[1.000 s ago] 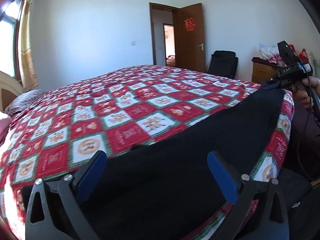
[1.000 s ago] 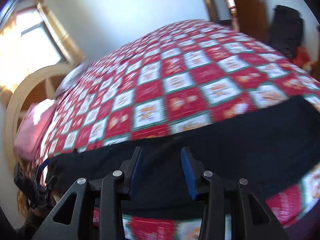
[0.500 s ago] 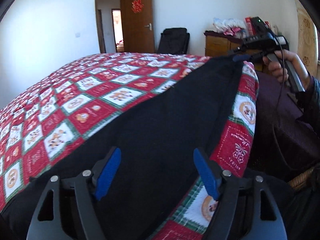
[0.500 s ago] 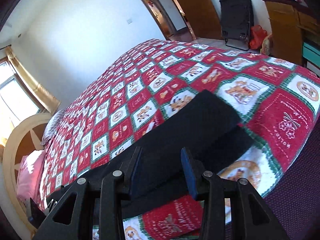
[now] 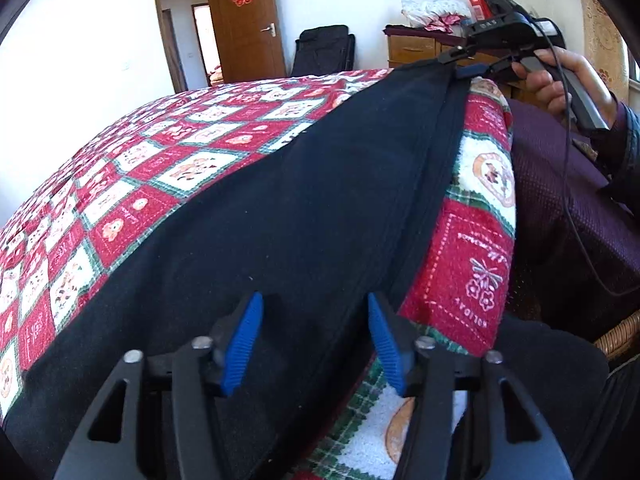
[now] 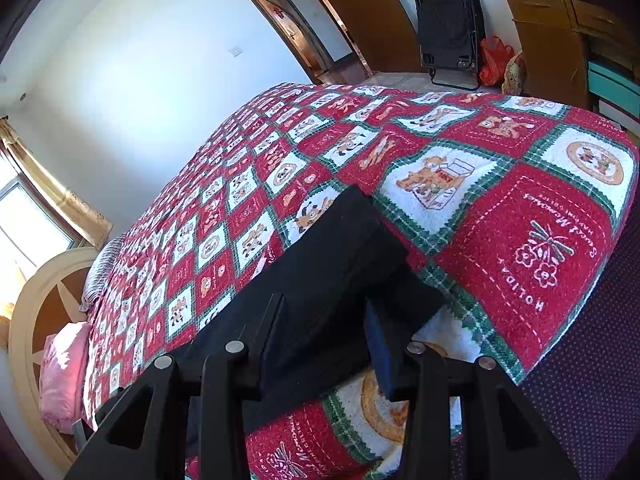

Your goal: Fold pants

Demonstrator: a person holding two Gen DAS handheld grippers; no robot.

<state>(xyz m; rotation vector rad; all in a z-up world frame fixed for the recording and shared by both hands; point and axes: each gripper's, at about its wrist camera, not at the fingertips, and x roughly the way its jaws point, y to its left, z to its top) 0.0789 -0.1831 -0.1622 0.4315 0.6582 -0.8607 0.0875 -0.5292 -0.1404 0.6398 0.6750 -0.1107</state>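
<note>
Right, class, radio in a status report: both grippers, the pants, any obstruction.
Left gripper open over pants. Right gripper open at the pants' far end. Pants flat along the bed edge, lengthwise. Nothing in the way.

— What's ahead of the gripper? 
— A red patchwork bedspread (image 6: 460, 184), a brown door (image 5: 248, 20) open beyond it, and a black folding chair (image 6: 450, 24) beside. 
— And off left? 
— A pink pillow (image 6: 64, 376) by the cream headboard (image 6: 28, 312); wooden dresser (image 6: 552, 40) right.
</note>
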